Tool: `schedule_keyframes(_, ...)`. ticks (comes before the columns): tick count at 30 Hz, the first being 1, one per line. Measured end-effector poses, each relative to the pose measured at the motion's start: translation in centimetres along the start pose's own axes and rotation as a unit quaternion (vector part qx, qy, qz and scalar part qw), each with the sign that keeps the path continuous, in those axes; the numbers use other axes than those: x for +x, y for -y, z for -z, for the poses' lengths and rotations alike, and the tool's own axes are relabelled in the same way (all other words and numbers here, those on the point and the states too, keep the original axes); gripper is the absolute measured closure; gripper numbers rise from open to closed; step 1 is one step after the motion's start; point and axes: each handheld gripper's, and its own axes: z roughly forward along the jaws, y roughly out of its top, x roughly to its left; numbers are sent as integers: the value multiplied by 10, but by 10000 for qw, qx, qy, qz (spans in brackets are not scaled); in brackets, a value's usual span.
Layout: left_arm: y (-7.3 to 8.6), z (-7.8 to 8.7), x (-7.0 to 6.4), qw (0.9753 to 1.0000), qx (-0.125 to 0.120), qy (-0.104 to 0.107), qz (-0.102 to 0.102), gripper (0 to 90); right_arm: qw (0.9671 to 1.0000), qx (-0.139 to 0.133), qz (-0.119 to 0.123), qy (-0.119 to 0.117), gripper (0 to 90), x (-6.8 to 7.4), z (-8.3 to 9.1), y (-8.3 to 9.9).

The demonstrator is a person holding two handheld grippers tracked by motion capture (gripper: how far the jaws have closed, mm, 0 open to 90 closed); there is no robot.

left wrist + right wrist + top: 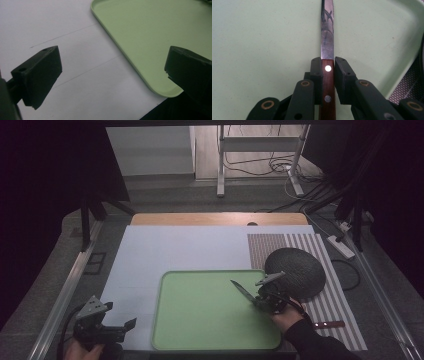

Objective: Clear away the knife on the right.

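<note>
Jaws of your right gripper [328, 65] are clenched on the wooden handle of the knife [327, 37], its blade out over the green tray [200, 320], while your left gripper [112, 72] hangs spread wide above the white sheet [50, 25] beside the tray's corner.

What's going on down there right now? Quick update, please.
Right gripper shut on knife, over green tray. Left gripper open, idle beside tray. Nothing in the way.

A lab-like recording room: bare work table [150, 255], trailing floor cables [280, 165] (power strip [341, 246] too).
</note>
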Motion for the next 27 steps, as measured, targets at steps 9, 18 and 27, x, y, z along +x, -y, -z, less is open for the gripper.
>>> schedule_keyframes(9, 0, 0, 0, 10000, 10, -12, -1, 20, 9996, 125, -84, -225, 752, -1, -2, 0)
schedule_keyframes(18, 0, 0, 0, 10000, 17, -19, -2, 21, 9991, -307, 81, -269, 809, -4, 16, -7)
schedule_keyframes(27, 0, 0, 0, 10000, 24, -31, 1, 21, 9953, 44, 778, -580, 895, 14, -6, -27)
